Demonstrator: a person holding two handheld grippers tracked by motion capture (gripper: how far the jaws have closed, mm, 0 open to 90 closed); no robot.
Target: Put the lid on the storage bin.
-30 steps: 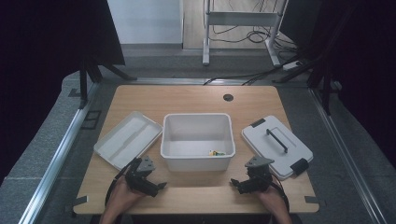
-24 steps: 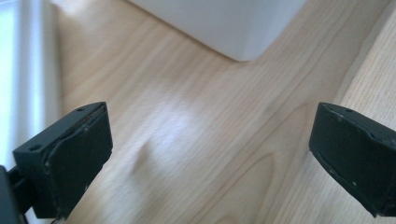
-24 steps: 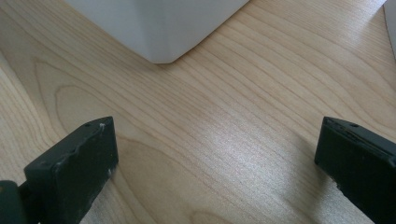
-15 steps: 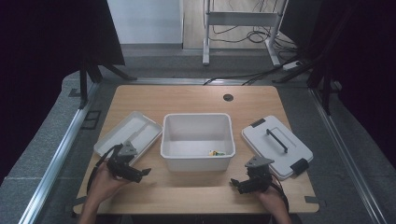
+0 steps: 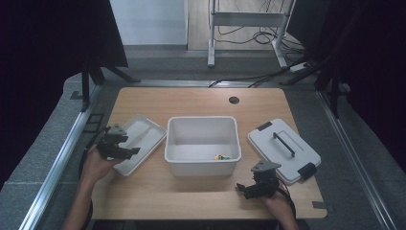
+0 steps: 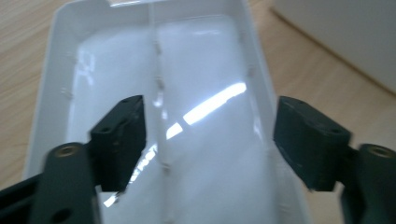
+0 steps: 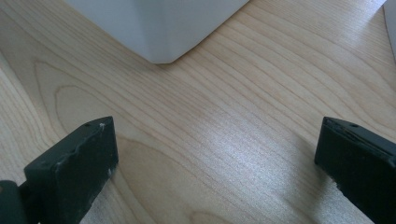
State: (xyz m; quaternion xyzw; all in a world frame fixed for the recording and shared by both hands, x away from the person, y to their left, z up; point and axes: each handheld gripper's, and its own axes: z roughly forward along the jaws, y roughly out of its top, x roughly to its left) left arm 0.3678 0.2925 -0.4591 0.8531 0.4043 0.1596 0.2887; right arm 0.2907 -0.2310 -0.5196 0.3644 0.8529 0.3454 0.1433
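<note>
The left gripper (image 5: 125,151) has swung out from the near edge toward the tray (image 5: 143,134) at the table's left, and its jaws have just been closing, though they stand partly open with nothing pinched; in the left gripper view the tray's right wall and centre ridge lie between them, the pads not pressing either. The right gripper (image 5: 242,188) rests near the table's front edge, jaws spread wide over bare wood, holding nothing. Just beyond it stands the tub (image 5: 202,143), its near corner ahead of the right jaws, with a small coloured thing (image 5: 221,156) on its floor. Further off to that gripper's right lies the lid (image 5: 283,148) with its black handle. The tray looks like thin glossy plastic: light, fairly stiff, slippery under the pads, and likely to flex if squeezed mid-wall. I'd take it by the rim of the long wall nearest the left jaws, close to a corner where it is stiffest.
</note>
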